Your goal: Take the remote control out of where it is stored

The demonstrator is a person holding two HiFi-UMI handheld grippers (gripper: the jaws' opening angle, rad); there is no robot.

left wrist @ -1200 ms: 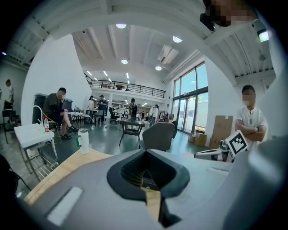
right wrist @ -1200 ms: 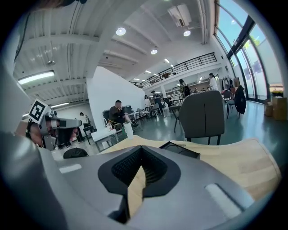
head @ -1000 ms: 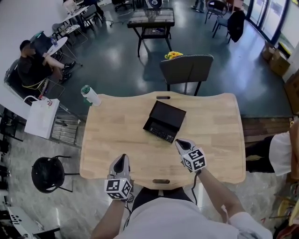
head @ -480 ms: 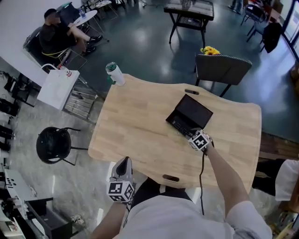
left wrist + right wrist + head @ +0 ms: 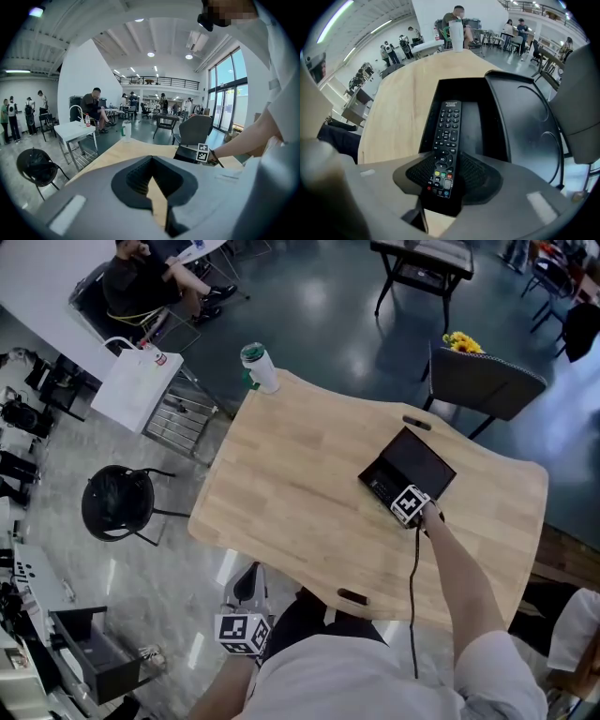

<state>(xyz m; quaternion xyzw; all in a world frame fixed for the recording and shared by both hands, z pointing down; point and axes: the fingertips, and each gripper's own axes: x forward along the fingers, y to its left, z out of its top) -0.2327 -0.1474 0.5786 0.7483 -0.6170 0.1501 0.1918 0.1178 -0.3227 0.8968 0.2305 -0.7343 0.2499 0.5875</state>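
My right gripper [image 5: 443,169] clamps the remote control [image 5: 447,133] in the open black case [image 5: 520,117], print illegible; my left gripper [image 5: 151,160] is closed.

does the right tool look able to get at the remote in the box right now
Likely yes: the box is open, the remote lies bare inside, and the right tool straddles its near end, nothing in between.

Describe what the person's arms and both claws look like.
The left claw and right claw have grey shells with dark ribbed pads, each carrying a white cube of black square markers. A thin black cable runs along the right arm. The top is white, short-sleeved.
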